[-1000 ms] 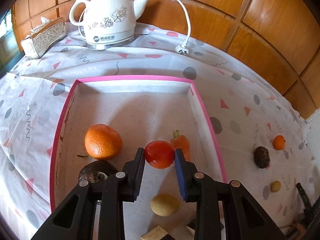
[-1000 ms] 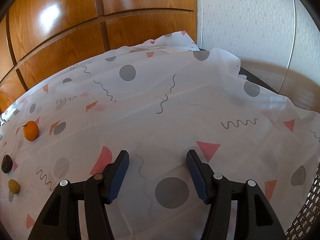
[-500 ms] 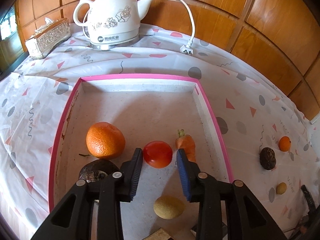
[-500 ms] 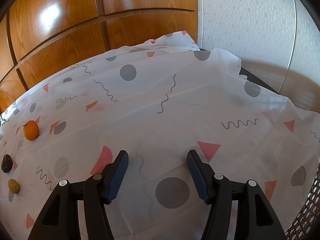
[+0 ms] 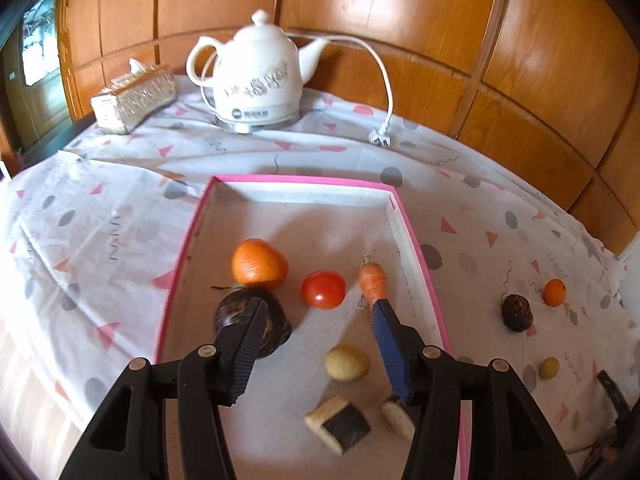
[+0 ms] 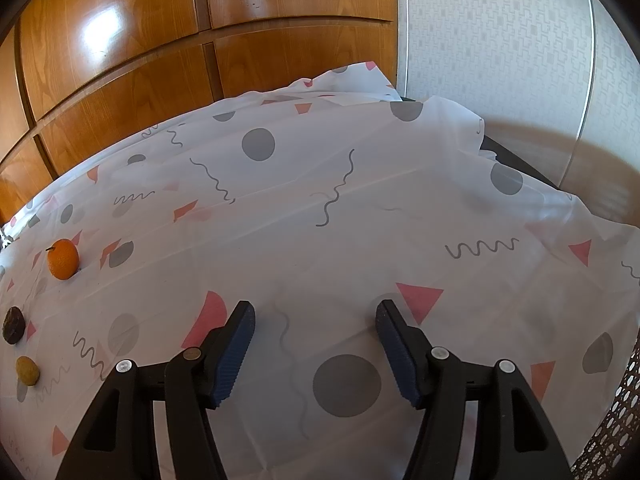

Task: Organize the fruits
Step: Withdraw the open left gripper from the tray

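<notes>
A pink-rimmed tray (image 5: 416, 248) holds a red tomato (image 5: 323, 289), a large orange (image 5: 259, 267), a carrot (image 5: 373, 280), a dark round fruit (image 5: 276, 324), a yellowish fruit (image 5: 346, 362) and two cut pieces (image 5: 338, 423). My left gripper (image 5: 320, 320) is open and empty, raised just behind the tomato. On the cloth right of the tray lie a small orange (image 5: 554, 292), a dark fruit (image 5: 517, 313) and a small yellow fruit (image 5: 549, 368); they also show in the right wrist view: the small orange (image 6: 62, 259), the dark fruit (image 6: 13, 325), the yellow fruit (image 6: 27, 370). My right gripper (image 6: 314, 320) is open and empty over the cloth.
A white electric kettle (image 5: 256, 80) with its cord and plug (image 5: 378, 141) stands behind the tray. A tissue box (image 5: 134, 98) sits at the back left. Wooden panels back the table. The cloth drops off at the right edge (image 6: 560, 200) by a woven surface (image 6: 616, 432).
My left gripper has opened wide, let go of the tomato in the tray and drawn back and up. The right gripper has not moved.
</notes>
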Demonstrator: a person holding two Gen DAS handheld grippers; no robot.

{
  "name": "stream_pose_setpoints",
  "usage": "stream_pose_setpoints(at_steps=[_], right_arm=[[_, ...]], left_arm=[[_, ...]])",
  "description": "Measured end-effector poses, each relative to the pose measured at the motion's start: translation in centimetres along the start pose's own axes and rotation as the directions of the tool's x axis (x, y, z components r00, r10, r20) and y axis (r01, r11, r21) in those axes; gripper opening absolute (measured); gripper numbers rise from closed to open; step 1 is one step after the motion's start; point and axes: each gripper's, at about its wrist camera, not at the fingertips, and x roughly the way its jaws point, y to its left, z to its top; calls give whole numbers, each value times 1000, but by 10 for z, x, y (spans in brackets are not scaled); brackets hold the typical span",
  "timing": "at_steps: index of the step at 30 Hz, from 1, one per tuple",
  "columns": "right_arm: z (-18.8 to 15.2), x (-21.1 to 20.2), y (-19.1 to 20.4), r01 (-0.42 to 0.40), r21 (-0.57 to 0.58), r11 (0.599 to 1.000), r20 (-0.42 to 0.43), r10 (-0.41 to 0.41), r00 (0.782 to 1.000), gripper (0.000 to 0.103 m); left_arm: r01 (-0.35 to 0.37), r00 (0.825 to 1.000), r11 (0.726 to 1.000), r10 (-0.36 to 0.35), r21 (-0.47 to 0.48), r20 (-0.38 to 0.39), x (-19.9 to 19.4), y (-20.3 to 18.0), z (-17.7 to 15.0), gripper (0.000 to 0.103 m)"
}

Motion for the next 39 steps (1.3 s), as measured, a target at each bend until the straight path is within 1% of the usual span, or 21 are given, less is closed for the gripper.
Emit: stream_pose_setpoints(at_steps=[1,3,5,8,17,24,33,39], right_arm=[[0,0,0,0,0,1000,0,0,1000,64],[0,0,0,0,1,1000,0,0,1000,64],[0,0,0,0,1,1000,0,0,1000,64],[0,0,0,0,1,1000,0,0,1000,64],[1,0,2,5,-7,1000,-3,-5,1000,64],[3,2,4,18,-25,1000,-15,-18,1000,64],[6,3,6,30,-36,999,-30,-31,999,65],[9,5,7,38,-37,999,-47,-39,998,65]], left_arm=[[-4,1000,1000,4,-6,8,-5,2,-2,62],[-23,999,999,24,-31,26,-15,9,-8,67],[-33,999,998,35,-60,34,-21,16,-12,68],[-56,998,992,60,-110,32,-28,29,-21,72],[-87,996,976,90,-197,8,-35,59,-42,73],[-88,995,968,95,-236,19,-41,75,-47,73],[-90,995,953,96,-288,7,-39,93,-54,73],[-84,996,949,89,-302,1,-38,97,-56,74]])
